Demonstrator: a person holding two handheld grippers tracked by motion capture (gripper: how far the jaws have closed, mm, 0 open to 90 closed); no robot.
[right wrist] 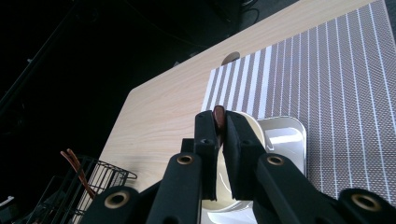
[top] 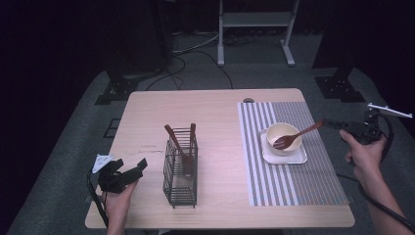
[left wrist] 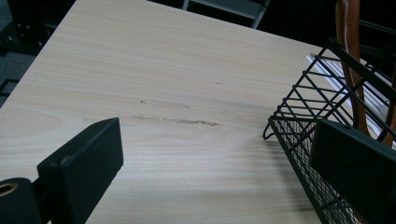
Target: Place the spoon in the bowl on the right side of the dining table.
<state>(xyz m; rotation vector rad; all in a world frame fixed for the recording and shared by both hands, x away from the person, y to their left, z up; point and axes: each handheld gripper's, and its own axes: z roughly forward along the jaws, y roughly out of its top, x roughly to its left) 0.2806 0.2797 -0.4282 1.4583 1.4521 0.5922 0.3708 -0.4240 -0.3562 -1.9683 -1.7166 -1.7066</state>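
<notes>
From the high view we see the right hand-held gripper (top: 327,124) off the right edge of the tabletop (top: 215,107), clamped on the handle of a wooden fork (top: 296,135). The fork slants down to the left, its tines over the cream bowl (top: 280,133), which sits on a white tray (top: 297,157) on the striped mat (top: 313,181). Left of the mat stands a black wire basket (top: 181,188) with two wooden utensils (top: 177,143) upright in it. The left hand-held gripper (top: 138,170) hovers at the tabletop's near left corner, jaws spread wide and holding nothing.

In the left gripper view we look between the two parted jaws at bare tabletop (left wrist: 163,84); the basket (left wrist: 299,126) lies just beside the right-hand jaw, a brown utensil (left wrist: 351,60) rising from it.

In the right gripper view we find the jaws pressed together on the fork's brown handle (right wrist: 218,117), with the bowl (right wrist: 254,123) and tray (right wrist: 285,135) just beyond them on the mat (right wrist: 345,84), and the basket (right wrist: 93,182) well apart at lower left.
</notes>
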